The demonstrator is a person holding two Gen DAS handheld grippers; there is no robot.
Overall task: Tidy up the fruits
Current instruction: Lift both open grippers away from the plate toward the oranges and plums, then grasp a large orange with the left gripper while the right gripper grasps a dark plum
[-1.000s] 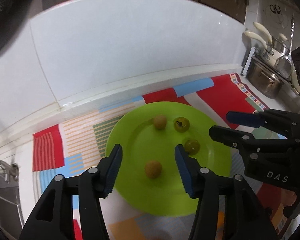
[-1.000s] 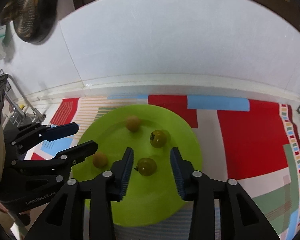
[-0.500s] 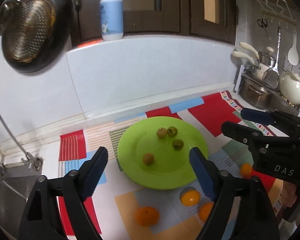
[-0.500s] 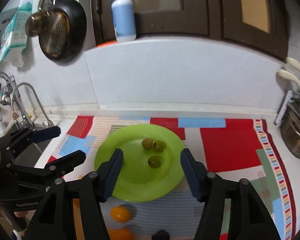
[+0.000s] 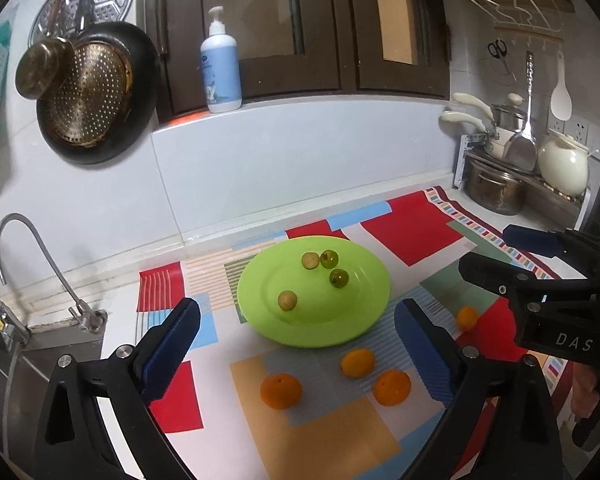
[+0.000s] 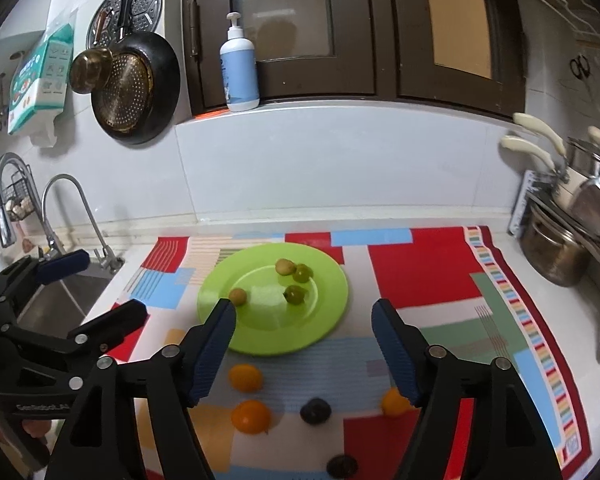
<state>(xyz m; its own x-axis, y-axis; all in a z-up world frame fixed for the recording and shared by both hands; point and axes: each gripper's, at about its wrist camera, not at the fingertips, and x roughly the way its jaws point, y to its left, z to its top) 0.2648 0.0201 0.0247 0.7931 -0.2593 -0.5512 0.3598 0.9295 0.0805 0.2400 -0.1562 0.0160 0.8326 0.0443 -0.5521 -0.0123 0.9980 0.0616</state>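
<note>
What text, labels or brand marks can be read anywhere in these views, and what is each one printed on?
"DAS": white letters on the black body of the right gripper, cut off at the picture's edge.
"GenRobot.AI", as best it reads: small white print on the body of the left gripper.
Pump bottle: label print too blurred to read.
Teal packet hanging on the wall: pictures and print too small to read.
</note>
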